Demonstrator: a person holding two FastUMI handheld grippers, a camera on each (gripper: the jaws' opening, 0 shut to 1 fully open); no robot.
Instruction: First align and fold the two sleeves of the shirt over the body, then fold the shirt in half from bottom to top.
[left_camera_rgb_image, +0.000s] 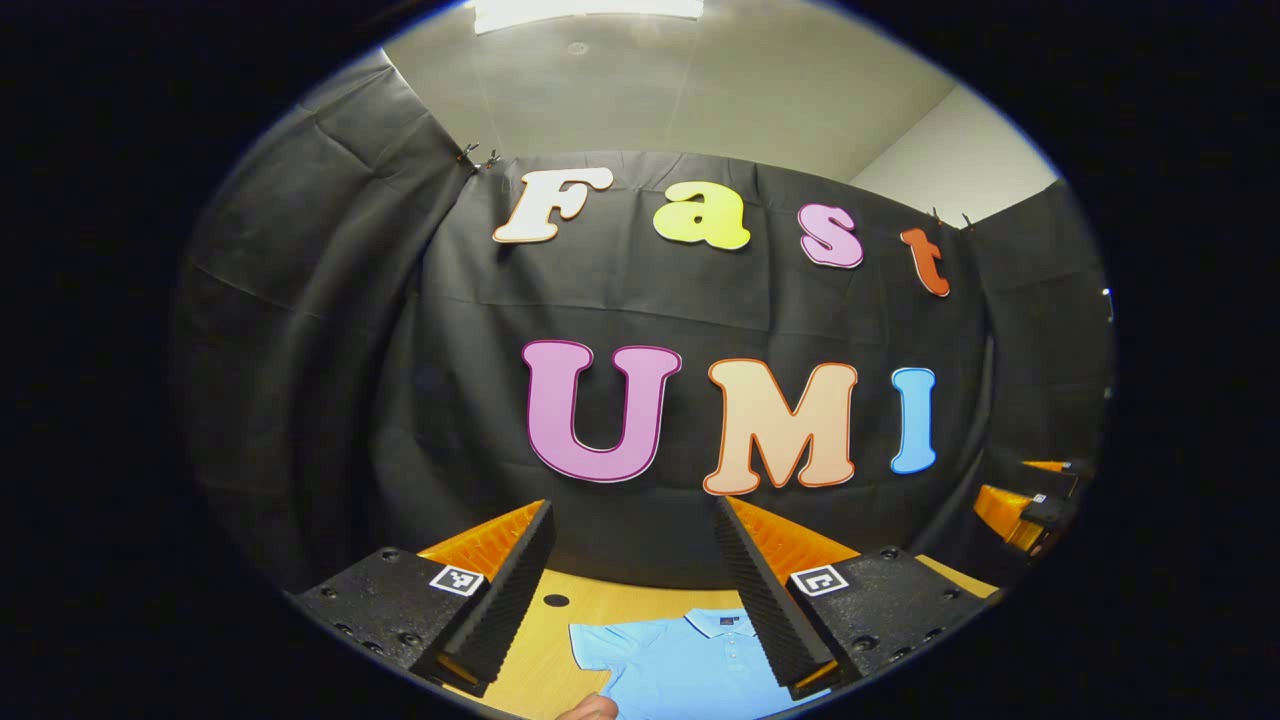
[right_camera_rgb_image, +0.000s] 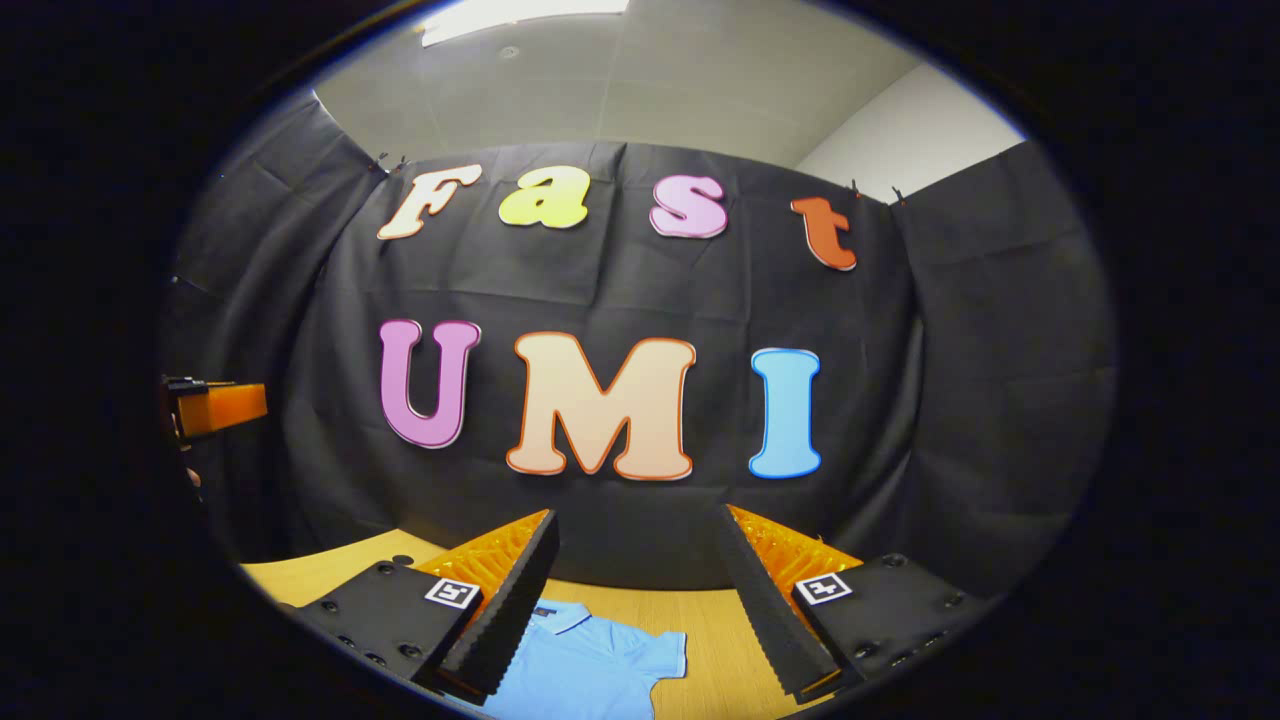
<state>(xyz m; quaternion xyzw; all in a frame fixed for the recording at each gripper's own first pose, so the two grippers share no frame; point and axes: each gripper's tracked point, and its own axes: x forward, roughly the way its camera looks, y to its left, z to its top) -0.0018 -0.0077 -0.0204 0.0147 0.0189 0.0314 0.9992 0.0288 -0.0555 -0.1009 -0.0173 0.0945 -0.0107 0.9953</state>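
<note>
- Light wooden table (right_camera_rgb_image: 720, 640) carrying flat light-blue short-sleeved polo shirt (left_camera_rgb_image: 690, 665), collar toward wall.
- Left tool (left_camera_rgb_image: 632, 590), right tool (right_camera_rgb_image: 632, 600): both spread, raised, holding nothing.
- Soft, light, limp; pinch sleeve hems.

walls: you face a black cloth wall (left_camera_rgb_image: 330, 330), creased, clipped at its top corners | ceiling: pale ceiling (left_camera_rgb_image: 680, 90) with a lit light panel (left_camera_rgb_image: 590, 10) | right: white wall (right_camera_rgb_image: 900, 130) | below: your wooden bench (right_camera_rgb_image: 700, 610)
</note>
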